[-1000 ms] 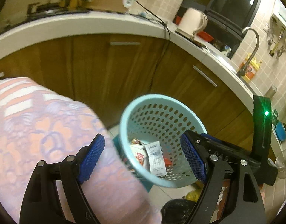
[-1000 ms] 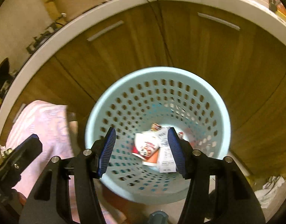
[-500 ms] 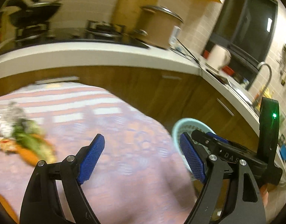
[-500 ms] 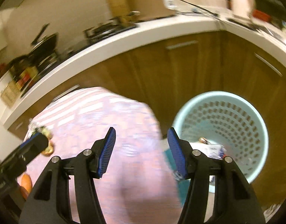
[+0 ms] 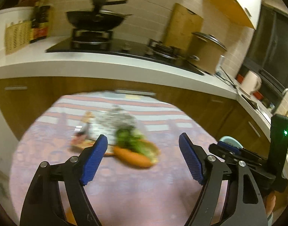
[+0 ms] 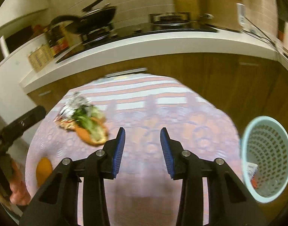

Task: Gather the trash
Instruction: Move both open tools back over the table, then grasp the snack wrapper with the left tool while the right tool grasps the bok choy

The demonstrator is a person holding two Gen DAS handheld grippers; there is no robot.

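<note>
Blue pads on my left gripper (image 5: pixel 143 159) gape empty; my right gripper (image 6: pixel 142 151) has just been narrowing, empty too. Guessing next grab's the scrap pile (image 5: pixel 123 141) mid-frame on the table (image 5: pixel 144 197), then the basket (image 6: pixel 267 159) lower right.

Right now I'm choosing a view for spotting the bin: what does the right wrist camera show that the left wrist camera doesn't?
Right wrist only: the blue basket's open inside with trash in it, and a hand holding the left gripper.
Left wrist only: the kettle, the tap, and just a sliver of the basket.
Both: the table, the trash pile, the wok and the empty right gripper, jaws just closing.
</note>
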